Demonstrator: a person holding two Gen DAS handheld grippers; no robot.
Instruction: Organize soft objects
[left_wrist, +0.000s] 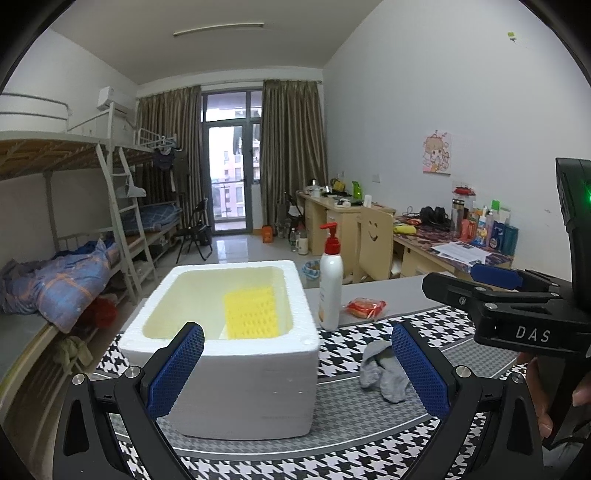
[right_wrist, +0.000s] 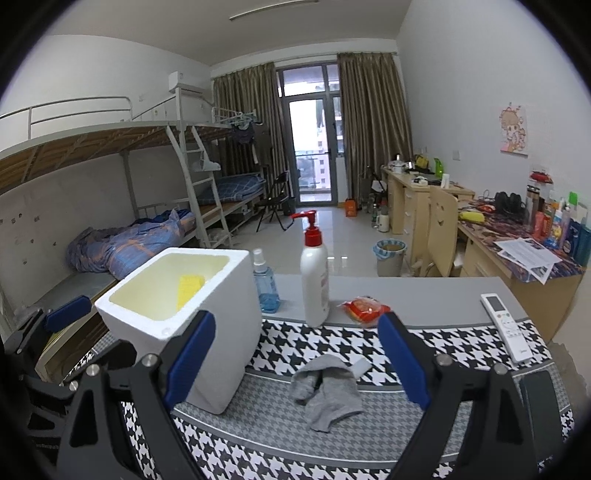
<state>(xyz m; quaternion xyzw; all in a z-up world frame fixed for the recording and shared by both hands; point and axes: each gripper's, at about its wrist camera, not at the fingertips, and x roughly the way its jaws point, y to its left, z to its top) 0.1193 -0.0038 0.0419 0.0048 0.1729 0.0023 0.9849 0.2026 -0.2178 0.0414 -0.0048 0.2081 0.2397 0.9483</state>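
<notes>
Item: grey sock (right_wrist: 327, 391), crumpled on the houndstooth mat (right_wrist: 332, 343) of the table (right_wrist: 406, 295), just beside the white foam box (right_wrist: 207, 332) at its 3 o'clock. Box contents: one yellow sponge (right_wrist: 189, 288), upright against the far wall. Right tongs (right_wrist: 295, 365): jaws wide apart, empty, sock framed between them but untouched. Left tongs (left_wrist: 295, 373): apart, empty, facing the box front. Bystanders at 12 o'clock of the sock: lotion pump bottle (right_wrist: 314, 280), red-wrapped snack (right_wrist: 364, 306), blue spray bottle (right_wrist: 264, 284); remote control (right_wrist: 506, 326) at 2 o'clock. Hazards, judged: a shallow pinch may catch one loose fold, letting the sock slip mid-carry; a low swing toward the box may clip its near rim or tip the tall bottle
</notes>
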